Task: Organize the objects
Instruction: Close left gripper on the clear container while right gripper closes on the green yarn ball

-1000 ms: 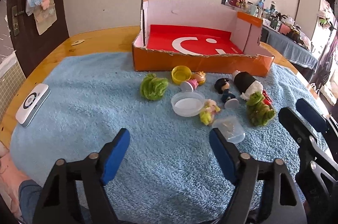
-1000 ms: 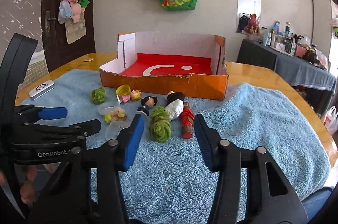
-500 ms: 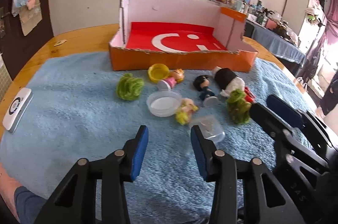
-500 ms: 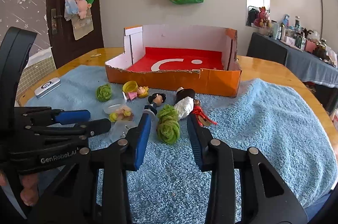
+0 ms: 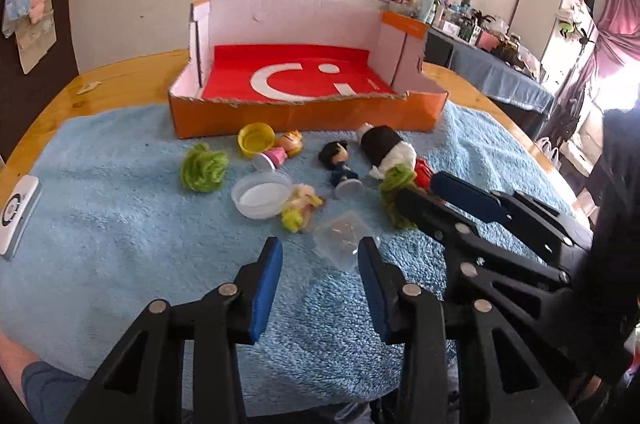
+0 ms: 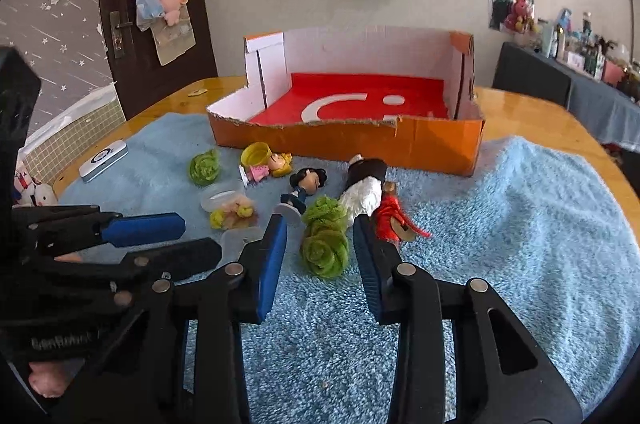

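So far nothing is in the orange cardboard box (image 5: 304, 111): its red floor with the white smile mark lies bare, and every toy sits on the blue towel (image 5: 120, 224) in front of it, so the sorting looks barely begun. Nearest the right gripper (image 6: 320, 248) is a green yarn flower (image 6: 325, 252), soft and coiled like a rose, lying between the blue pads with a gap on each side; the jaws stand open and grip nothing. Just behind it lie a black-and-white doll (image 6: 366, 183), a red figure (image 6: 390, 220) and a small dark-haired figurine (image 6: 306, 183). The left gripper (image 5: 320, 264) is also open and empty, its tips just short of a clear plastic cup (image 5: 340, 236) on its side. Further left sit a clear round lid (image 5: 262, 193), a yellow-haired doll (image 5: 300, 212), a pink-dressed doll (image 5: 282, 149), a yellow cap (image 5: 256, 139) and a second green yarn ball (image 5: 202, 167). Everything remains to be moved into the box, by my judgement.
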